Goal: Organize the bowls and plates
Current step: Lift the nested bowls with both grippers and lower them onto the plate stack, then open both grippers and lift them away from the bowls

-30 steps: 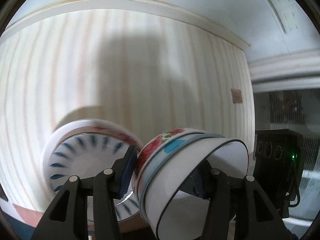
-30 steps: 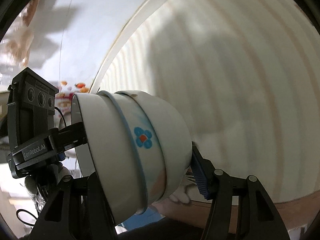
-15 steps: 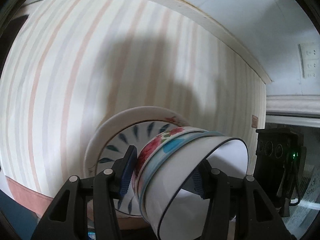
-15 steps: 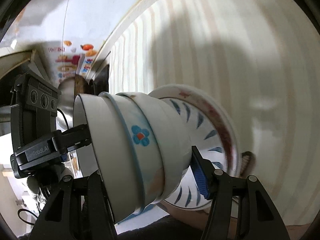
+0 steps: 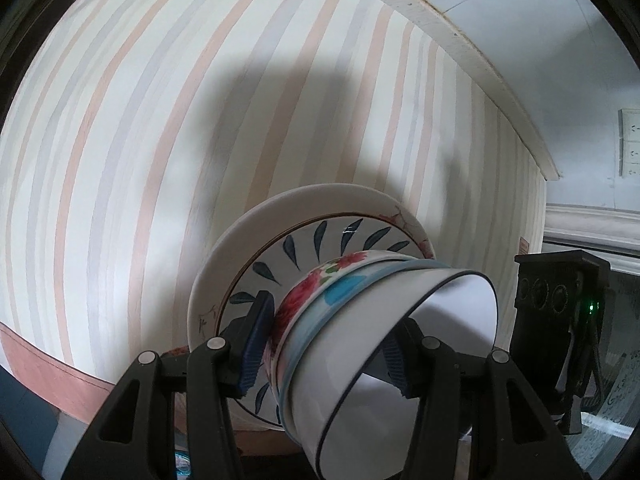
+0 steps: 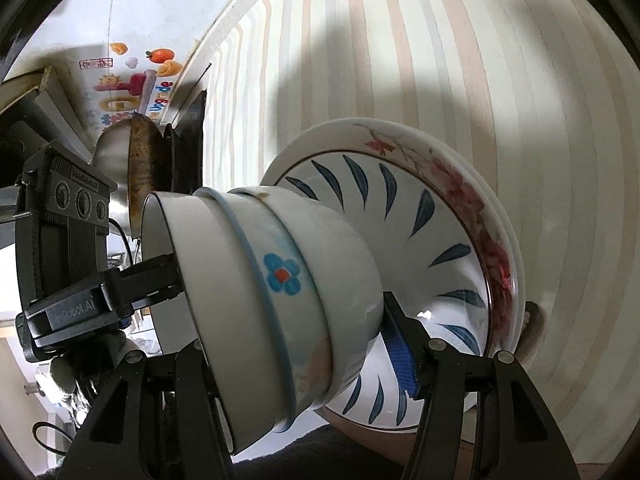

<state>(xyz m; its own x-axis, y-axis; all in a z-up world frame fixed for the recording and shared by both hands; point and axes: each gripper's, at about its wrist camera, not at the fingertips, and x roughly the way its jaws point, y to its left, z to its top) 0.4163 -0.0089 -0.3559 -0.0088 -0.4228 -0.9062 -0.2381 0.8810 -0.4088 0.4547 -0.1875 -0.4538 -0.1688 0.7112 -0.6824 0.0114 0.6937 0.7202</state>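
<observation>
Three nested bowls hang tilted between both grippers: a white one with a dark rim inside, a blue-rimmed one, and a red-flowered one outermost. My left gripper is shut on the stack, its blue pads pressing both sides. My right gripper is shut on the same bowls from the opposite side; its left pad is hidden behind them. Right behind the bowls' base lies a stack of plates, the top plate painted with blue leaf marks. Whether the bowls touch it I cannot tell.
The plates lie on a table with a striped cloth, its far edge near a pale wall with a socket. A brown pan and a steel pot stand at the table's end.
Both grippers carried the bowl stack across and down toward the plates. The plates, off to the side or out of view before, now sit directly behind the bowls. Neither grip has changed.
</observation>
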